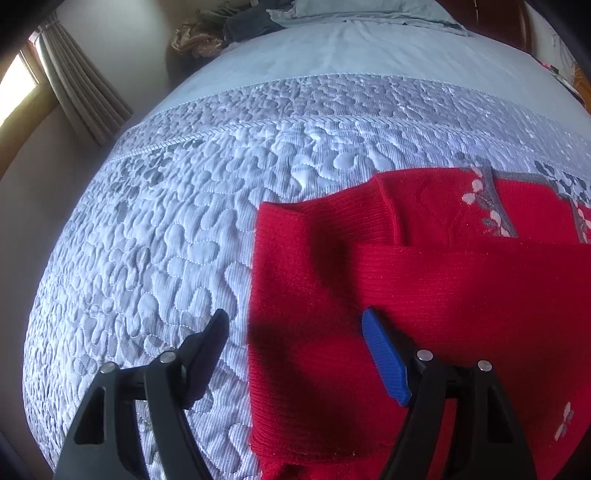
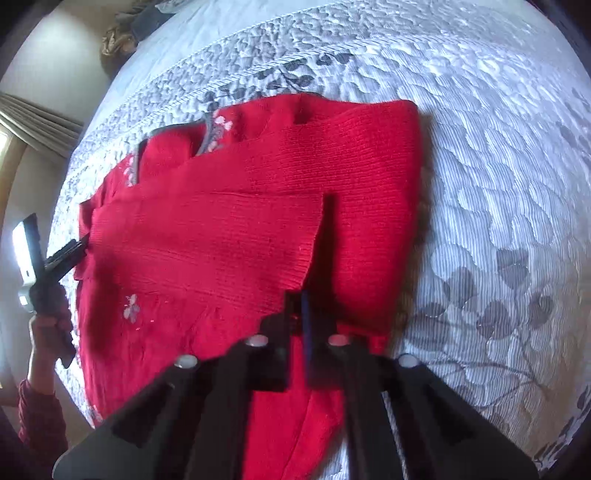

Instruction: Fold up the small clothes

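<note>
A small red knit sweater (image 1: pixel 424 280) with grey trim and pale flower motifs lies on the quilted bed, its sleeve folded across the body. It also shows in the right wrist view (image 2: pixel 236 229). My left gripper (image 1: pixel 295 317) is open and empty, straddling the sweater's left edge just above it. My right gripper (image 2: pixel 297 299) is shut on the cuff end of the folded sleeve (image 2: pixel 306 269), low over the sweater's body. The left gripper (image 2: pixel 79 245) appears at the sweater's far left edge in the right wrist view.
The pale blue quilted bedspread (image 1: pixel 166 229) covers the bed. Pillows and piled clothes (image 1: pixel 236 22) lie at the head end. A curtain (image 1: pixel 81 92) and a window are at the left wall.
</note>
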